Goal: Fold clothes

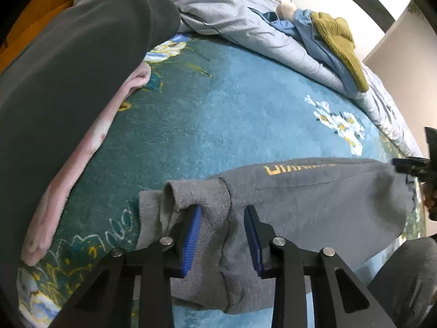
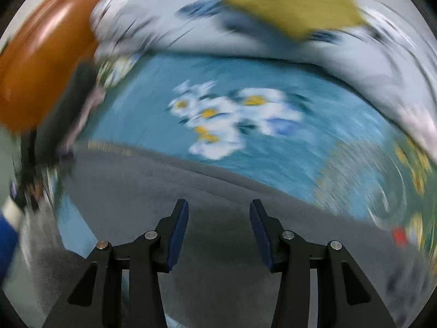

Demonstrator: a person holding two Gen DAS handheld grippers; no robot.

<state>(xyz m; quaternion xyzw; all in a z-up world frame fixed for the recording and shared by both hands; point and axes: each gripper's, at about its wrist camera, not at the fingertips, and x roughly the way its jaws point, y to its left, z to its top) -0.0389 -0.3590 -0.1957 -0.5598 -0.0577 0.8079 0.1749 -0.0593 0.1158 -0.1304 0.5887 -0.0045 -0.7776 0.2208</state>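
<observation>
A grey sweatshirt [image 1: 314,194] with yellow lettering lies on the teal flowered bedspread [image 1: 218,114]. My left gripper [image 1: 222,210] is open, its blue pads on either side of the ribbed cuff and hem end of the sweatshirt, with cloth between the jaws. In the right wrist view, which is motion-blurred, my right gripper [image 2: 218,205] is open over the grey sweatshirt [image 2: 191,191]; nothing is clamped. The right gripper also shows at the right edge of the left wrist view [image 1: 415,164].
A folded stack with a dark grey garment [image 1: 68,82] over a pink one [image 1: 82,150] lies at the left. A pale blue duvet [image 1: 232,19] with a blue garment and an olive knit [image 1: 338,43] lies at the back. An orange headboard [image 2: 41,54] stands at the left.
</observation>
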